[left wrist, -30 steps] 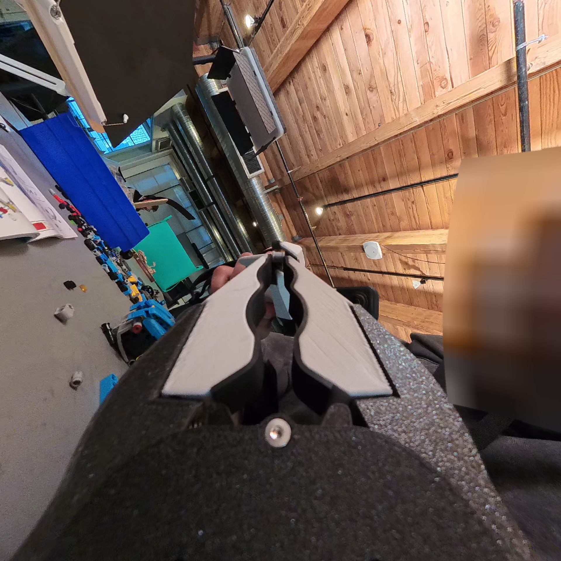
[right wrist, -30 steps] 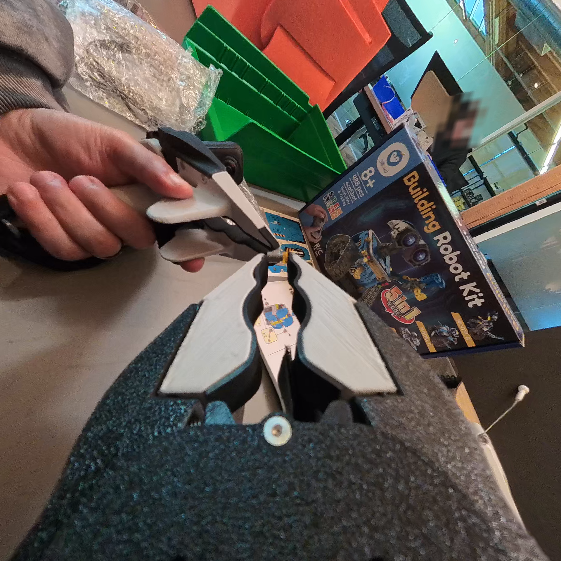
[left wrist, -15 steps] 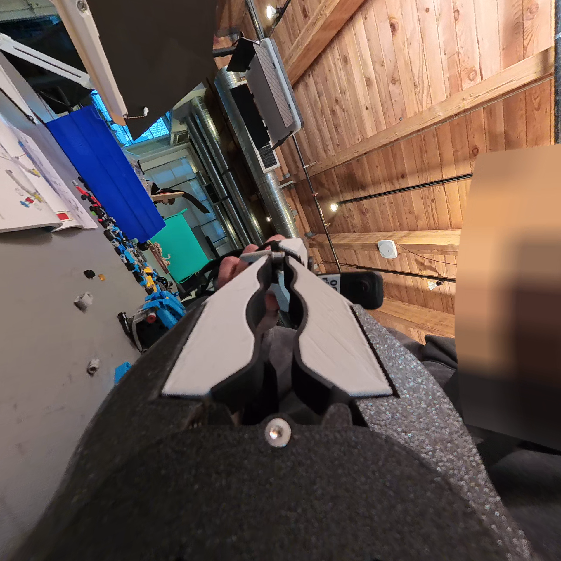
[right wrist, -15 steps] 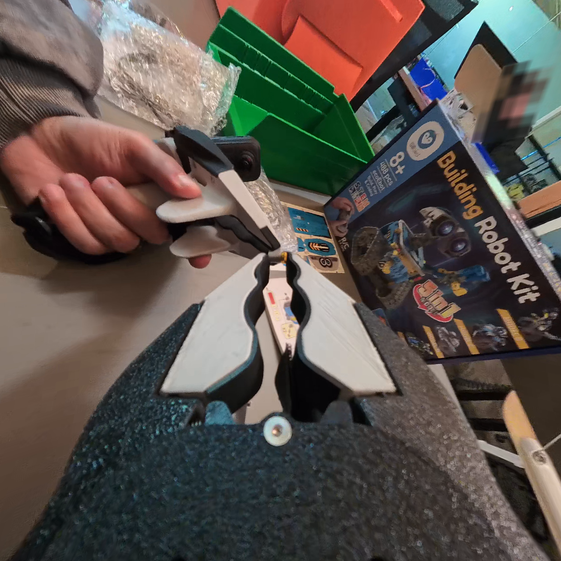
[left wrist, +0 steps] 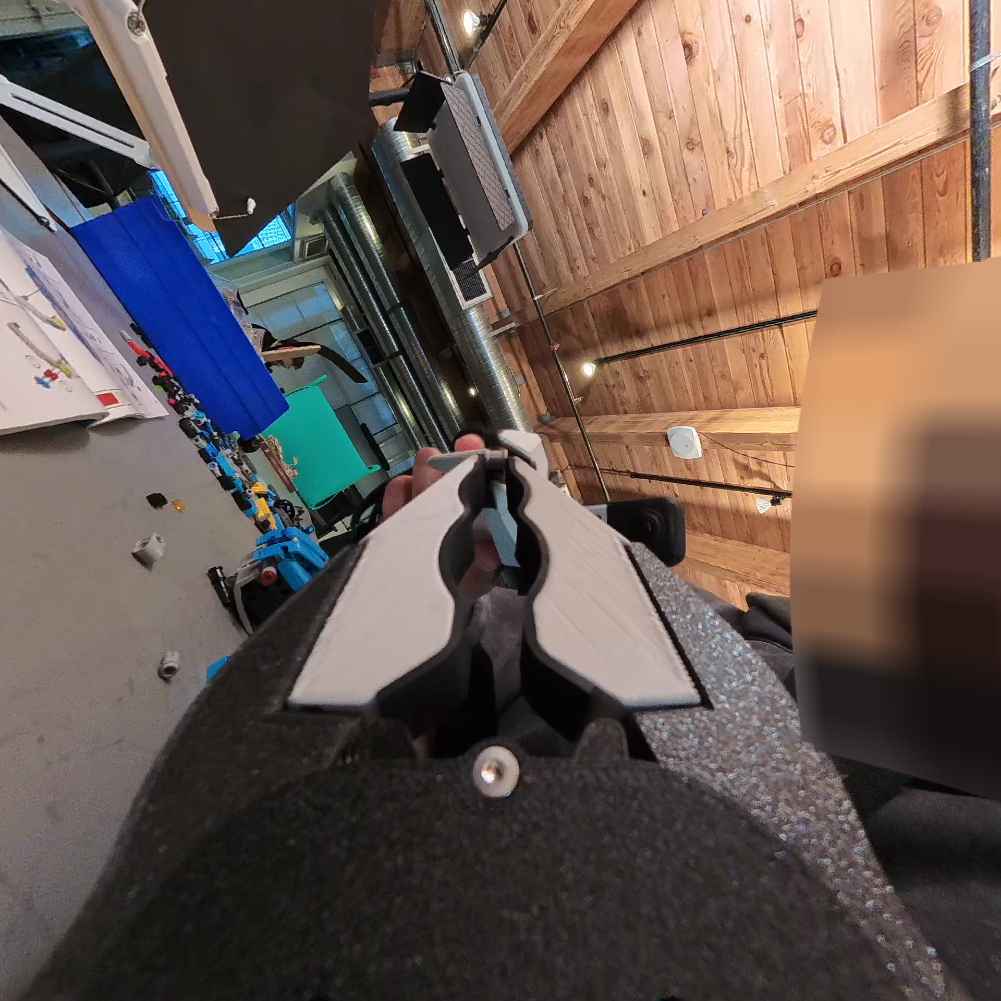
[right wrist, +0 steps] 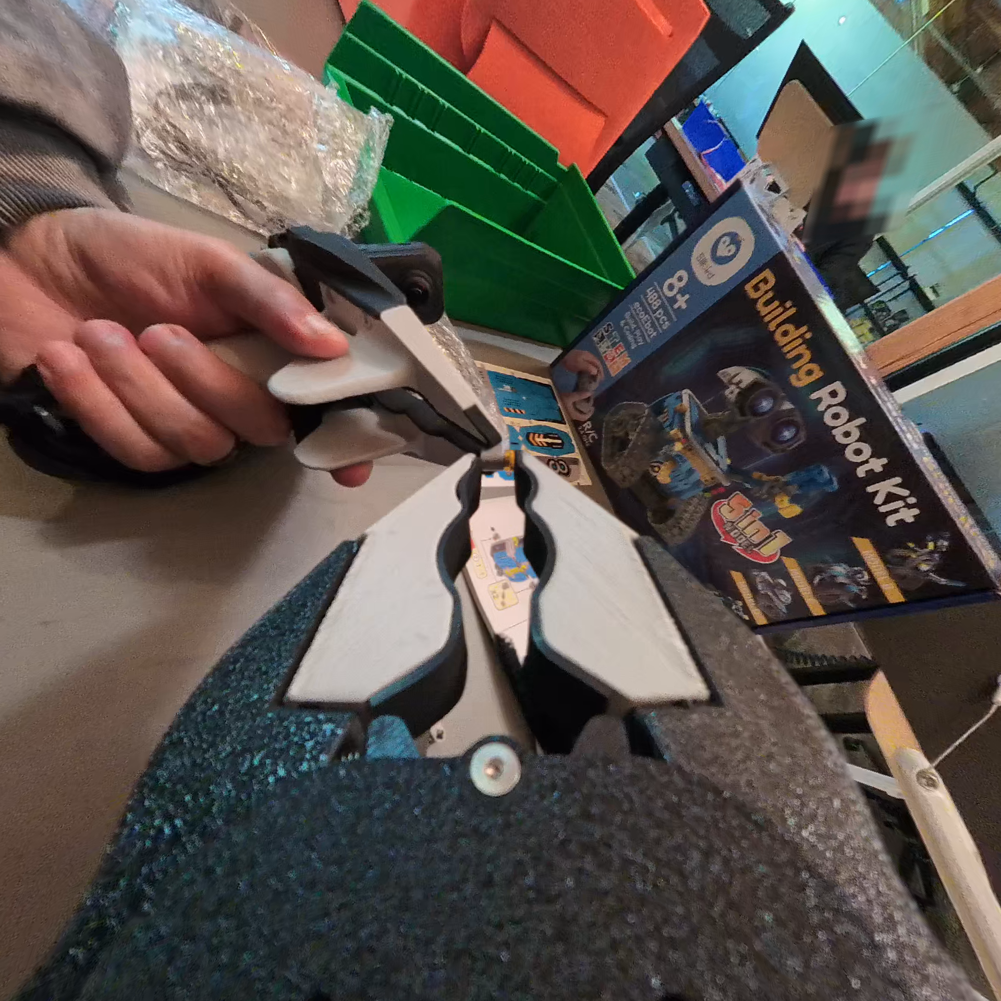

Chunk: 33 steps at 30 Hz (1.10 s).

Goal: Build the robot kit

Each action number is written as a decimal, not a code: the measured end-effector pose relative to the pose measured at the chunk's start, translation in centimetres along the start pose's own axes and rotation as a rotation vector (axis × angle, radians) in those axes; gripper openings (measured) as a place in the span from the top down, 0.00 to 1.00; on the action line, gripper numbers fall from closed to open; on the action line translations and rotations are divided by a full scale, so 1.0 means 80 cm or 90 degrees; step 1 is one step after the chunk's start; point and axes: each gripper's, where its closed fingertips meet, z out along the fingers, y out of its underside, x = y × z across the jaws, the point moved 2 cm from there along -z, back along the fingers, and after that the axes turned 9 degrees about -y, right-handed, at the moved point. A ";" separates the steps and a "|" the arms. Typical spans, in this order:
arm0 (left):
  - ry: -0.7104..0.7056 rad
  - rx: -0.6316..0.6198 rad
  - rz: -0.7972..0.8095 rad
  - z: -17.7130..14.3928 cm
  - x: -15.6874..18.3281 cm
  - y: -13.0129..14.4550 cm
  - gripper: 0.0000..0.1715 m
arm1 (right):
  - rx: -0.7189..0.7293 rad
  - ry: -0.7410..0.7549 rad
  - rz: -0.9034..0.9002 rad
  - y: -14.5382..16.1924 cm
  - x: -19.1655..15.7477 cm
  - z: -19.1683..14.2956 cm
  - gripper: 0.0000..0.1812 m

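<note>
Meeting tip to tip above the grey surface (right wrist: 108, 596), both tongs are seen nearly closed. A small grey piece (left wrist: 494, 457) is pinched by the left tongs (left wrist: 495, 460); the same piece (right wrist: 492, 454), with a yellow bit, is gripped at the right tongs (right wrist: 494, 460). A kit box (right wrist: 758, 433) stands to the right.

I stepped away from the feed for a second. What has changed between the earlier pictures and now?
Little. Both views drifted slightly: the toy kit box and green bins slid rightward in the right wrist view. The left gripper and right gripper stay tip to tip around a small grey piece, above the table. Nothing was let go.
</note>
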 end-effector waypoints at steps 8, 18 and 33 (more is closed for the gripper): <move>-0.010 -0.007 0.011 0.001 -0.001 0.003 0.97 | -0.023 -0.010 -0.010 0.001 -0.002 -0.002 0.94; -0.003 -0.017 0.015 0.001 0.001 0.007 0.97 | -0.036 -0.012 -0.012 -0.001 -0.005 -0.006 0.95; -0.267 -0.479 0.529 -0.020 -0.052 0.028 0.96 | -0.051 -0.174 0.350 0.119 0.032 -0.118 0.82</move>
